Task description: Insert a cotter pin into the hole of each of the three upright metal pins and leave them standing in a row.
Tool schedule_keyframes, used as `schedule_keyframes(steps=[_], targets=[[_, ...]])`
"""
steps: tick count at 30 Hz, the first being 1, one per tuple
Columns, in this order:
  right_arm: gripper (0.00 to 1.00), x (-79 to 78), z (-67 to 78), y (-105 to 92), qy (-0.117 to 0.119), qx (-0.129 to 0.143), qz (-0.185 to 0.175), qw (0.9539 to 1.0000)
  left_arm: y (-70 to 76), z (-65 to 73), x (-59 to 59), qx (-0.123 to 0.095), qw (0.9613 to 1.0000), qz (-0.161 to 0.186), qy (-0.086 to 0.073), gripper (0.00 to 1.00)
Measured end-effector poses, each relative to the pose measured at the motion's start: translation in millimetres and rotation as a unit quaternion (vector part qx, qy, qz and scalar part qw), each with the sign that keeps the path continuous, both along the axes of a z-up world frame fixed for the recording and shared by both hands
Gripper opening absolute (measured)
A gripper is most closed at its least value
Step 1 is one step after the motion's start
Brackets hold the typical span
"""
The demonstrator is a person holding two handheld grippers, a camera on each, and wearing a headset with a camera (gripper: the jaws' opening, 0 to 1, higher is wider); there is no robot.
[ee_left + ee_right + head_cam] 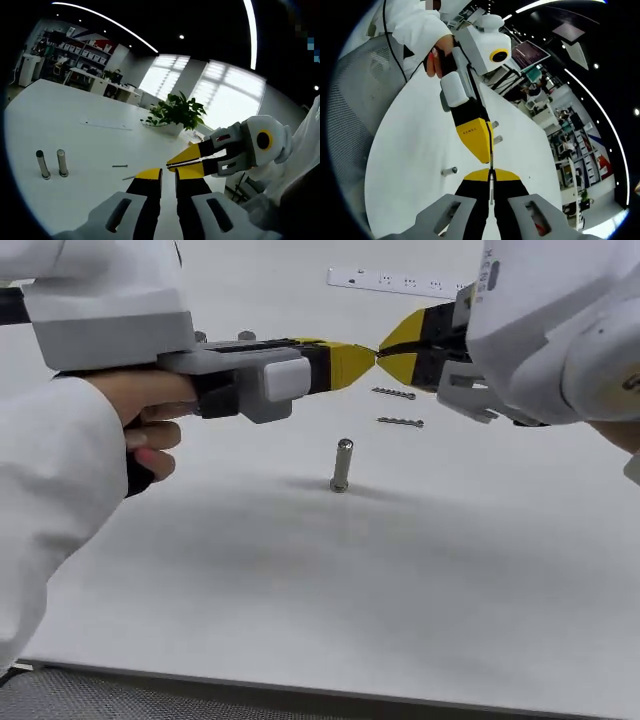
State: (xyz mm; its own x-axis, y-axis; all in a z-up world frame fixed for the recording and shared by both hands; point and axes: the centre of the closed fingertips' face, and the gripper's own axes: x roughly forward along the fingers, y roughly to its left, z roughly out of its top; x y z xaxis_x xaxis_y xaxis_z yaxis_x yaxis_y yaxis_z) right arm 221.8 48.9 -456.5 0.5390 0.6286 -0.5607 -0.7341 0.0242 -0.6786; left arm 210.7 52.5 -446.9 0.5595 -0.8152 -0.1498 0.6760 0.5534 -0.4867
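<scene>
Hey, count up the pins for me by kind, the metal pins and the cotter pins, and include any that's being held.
Upright metal pins: 3
Cotter pins: 3, two lying on the table, one held in the right gripper
Total: 6

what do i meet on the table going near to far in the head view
metal pin → near cotter pin → far cotter pin → white strip
</scene>
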Motion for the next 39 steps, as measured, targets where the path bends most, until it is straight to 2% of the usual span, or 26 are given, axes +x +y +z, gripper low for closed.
schedule_keyframes(steps=[5,6,8,15,20,33,38,39], targets=[[0.0,-1.5,2.4,2.3,-0.015,-0.005,0.006,0.9999,-3.0,0.9,-0.2,-0.009,0.9999,-0.002,0.009,0.01],[0.0,-1.8,2.8,2.5,-0.017,-0.006,0.005,0.9998,-3.9,1.8,-0.2,-0.016,0.9997,-0.001,0.017,0.01],[0.0,-0.8,5.4,3.0,-0.03,-0.008,0.006,0.9995,-4.1,2.9,0.3,-0.02,0.9996,0.0,0.017,0.01],[0.0,0.0,8.3,4.1,-0.04,-0.008,0.007,0.9992,-2.0,4.8,2.9,-0.033,0.999,0.007,0.028,0.0],[0.0,-2.5,8.3,5.4,-0.038,-0.006,0.007,0.9992,-0.6,5.6,4.2,-0.042,0.9984,0.013,0.034,0.02],[0.0,-5.4,4.3,2.8,-0.045,-0.018,0.009,0.9988,-2.9,1.0,2.8,-0.041,0.998,0.01,0.047,0.0],[0.0,-6.2,2.2,2.1,-0.048,-0.023,0.011,0.9985,-2.9,-1.4,2.0,-0.045,0.997,0.012,0.062,0.0],[0.0,-6.4,2.1,2.2,-0.049,-0.024,0.012,0.9984,-2.5,-1.5,2.1,-0.053,0.9957,0.016,0.074,0.0]])
